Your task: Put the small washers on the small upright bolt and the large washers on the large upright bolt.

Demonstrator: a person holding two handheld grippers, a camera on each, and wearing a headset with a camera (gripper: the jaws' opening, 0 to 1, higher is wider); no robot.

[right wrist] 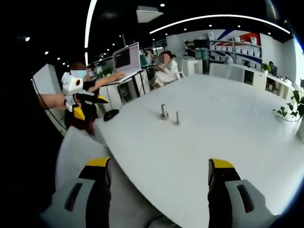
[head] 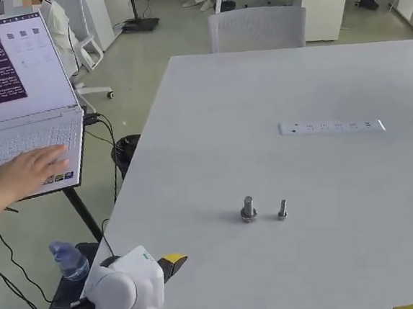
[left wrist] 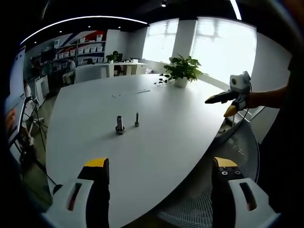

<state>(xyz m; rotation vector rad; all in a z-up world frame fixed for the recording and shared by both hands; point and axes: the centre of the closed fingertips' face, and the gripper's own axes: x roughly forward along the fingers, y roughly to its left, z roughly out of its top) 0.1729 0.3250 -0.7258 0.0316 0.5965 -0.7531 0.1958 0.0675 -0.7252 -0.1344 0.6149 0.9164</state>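
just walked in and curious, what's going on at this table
A person holds a two-jaw gripper in each hand at a white table. The left gripper and right gripper are both open and empty. The large bolt and small bolt stand upright side by side, apart from both grippers. Beside the table a hand rests on a laptop.

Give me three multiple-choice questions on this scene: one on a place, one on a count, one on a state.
1. In the head view, the large bolt stands: A) left of the small bolt B) right of it C) behind it.
2. Bolts on the table: A) one B) two C) four.
3. The left hand-held gripper is: A) shut on a bolt B) shut, empty C) open.
Answers: 1 A, the thicker bolt is leftmost; 2 B, that pair stands upright; 3 C, its jaws stand wide apart with nothing between.
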